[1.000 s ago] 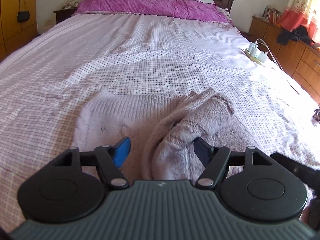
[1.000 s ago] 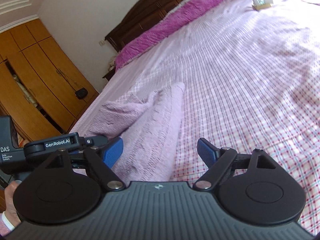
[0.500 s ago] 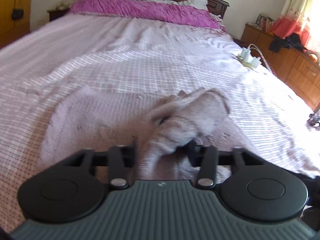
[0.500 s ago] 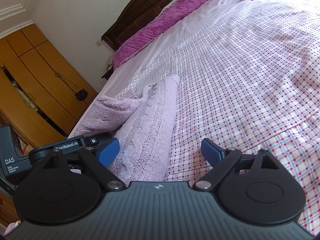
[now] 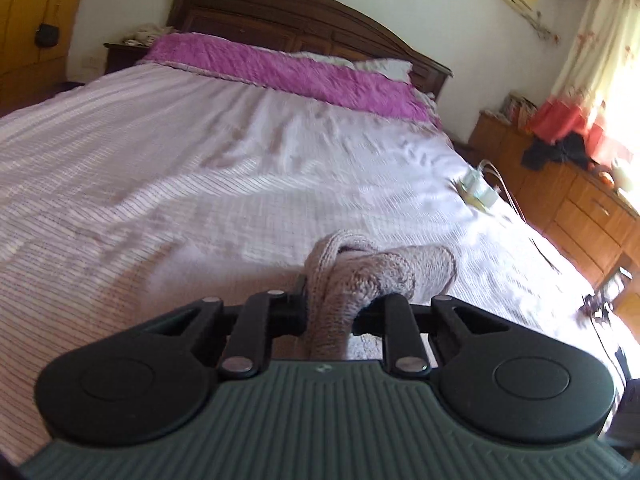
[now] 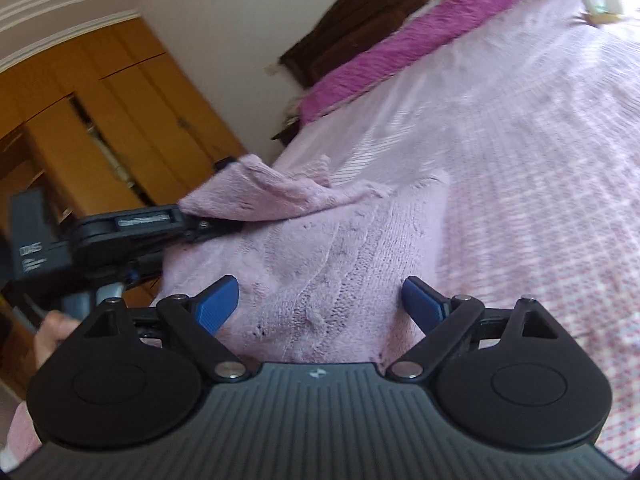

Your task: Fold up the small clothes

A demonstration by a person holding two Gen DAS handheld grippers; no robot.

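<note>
Now, from the left wrist view, the left gripper (image 5: 334, 304) has its jaws closing on a bunched fold of the pink knitted sweater (image 5: 360, 276), and the knit is pinched between them. The gathered wool rises at twelve o'clock from the tongs and droops over toward two o'clock, lifted clear of the checked bedspread (image 5: 200, 184). Farther off lie the purple pillow cover (image 5: 280, 68) at twelve and a power strip (image 5: 478, 192) at two o'clock, well apart from the garment.

Seen from the right wrist view, the right gripper (image 6: 320, 308) stands wide and released, nothing pressed by its blue pads (image 6: 218, 304). The sweater (image 6: 340, 260) lies flat on the bedspread (image 6: 540, 200) directly between and beyond the pads, its long axis running from six toward one o'clock. At nine o'clock the left gripper (image 6: 192, 224) holds up a corner of the knit, with a hand (image 6: 52, 336) showing below it at about eight.

Judging from this, the right tongs are nearer the near hem, which sits just ahead at twelve o'clock, so the coming pinch likely falls there while the left carries its raised part across the body.
</note>
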